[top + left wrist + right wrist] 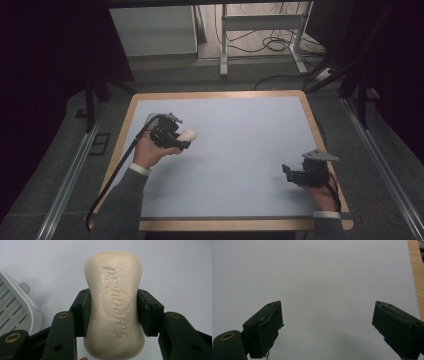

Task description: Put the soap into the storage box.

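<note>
My left gripper (113,312) clamps a cream bar of soap (115,305) above the table (240,150) near its left edge, beside a grey slotted soap dish (15,310), while my right gripper (327,325) gapes wide near the right edge.

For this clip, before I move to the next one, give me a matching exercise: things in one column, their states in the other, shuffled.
Things:
1. soap bar
2. left gripper
3. right gripper
4. soap dish

States:
A. jaws wide apart, nothing between them
B. grey, slatted, lying beside the left gripper's jaws
C. cream, embossed lettering, clamped by its sides
D. shut on something

Pairs: 1-C, 2-D, 3-A, 4-B
</note>
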Action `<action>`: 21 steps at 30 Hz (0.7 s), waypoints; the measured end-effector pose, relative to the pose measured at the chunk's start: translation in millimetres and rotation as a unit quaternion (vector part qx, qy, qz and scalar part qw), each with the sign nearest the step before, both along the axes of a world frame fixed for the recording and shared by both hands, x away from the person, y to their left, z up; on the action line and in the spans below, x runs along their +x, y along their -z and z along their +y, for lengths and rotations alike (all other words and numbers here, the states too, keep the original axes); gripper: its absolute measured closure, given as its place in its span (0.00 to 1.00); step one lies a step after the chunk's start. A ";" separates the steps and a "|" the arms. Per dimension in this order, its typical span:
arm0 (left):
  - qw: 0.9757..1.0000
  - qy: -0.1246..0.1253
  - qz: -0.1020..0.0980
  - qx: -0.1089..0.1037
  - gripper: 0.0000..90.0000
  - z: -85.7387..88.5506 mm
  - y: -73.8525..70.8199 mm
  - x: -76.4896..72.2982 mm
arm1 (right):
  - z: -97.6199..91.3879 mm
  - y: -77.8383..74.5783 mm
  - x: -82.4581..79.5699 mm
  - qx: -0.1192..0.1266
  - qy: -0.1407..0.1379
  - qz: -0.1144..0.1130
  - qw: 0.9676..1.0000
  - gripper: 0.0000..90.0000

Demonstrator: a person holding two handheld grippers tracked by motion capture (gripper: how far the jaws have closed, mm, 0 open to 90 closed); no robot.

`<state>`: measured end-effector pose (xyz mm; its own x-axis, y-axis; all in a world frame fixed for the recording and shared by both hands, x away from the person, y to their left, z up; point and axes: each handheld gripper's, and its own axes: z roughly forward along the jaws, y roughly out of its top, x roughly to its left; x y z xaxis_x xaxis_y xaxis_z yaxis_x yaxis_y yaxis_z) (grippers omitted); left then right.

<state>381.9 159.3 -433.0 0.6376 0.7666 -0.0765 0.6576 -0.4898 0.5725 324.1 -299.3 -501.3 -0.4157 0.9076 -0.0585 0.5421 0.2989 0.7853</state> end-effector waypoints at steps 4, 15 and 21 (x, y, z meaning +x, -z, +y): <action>1.000 -0.007 -0.003 -0.001 0.55 4.5 -2.7 2.1 | -1.3 0.9 0.5 0.001 0.003 0.002 1.000 0.10; 1.000 -0.019 -0.002 0.001 0.55 15.1 -6.7 8.9 | -1.7 0.3 0.1 0.002 0.004 0.000 1.000 0.10; 1.000 -0.025 -0.001 0.003 0.55 19.5 -7.0 12.7 | -2.7 0.1 -0.1 0.002 0.007 -0.002 1.000 0.10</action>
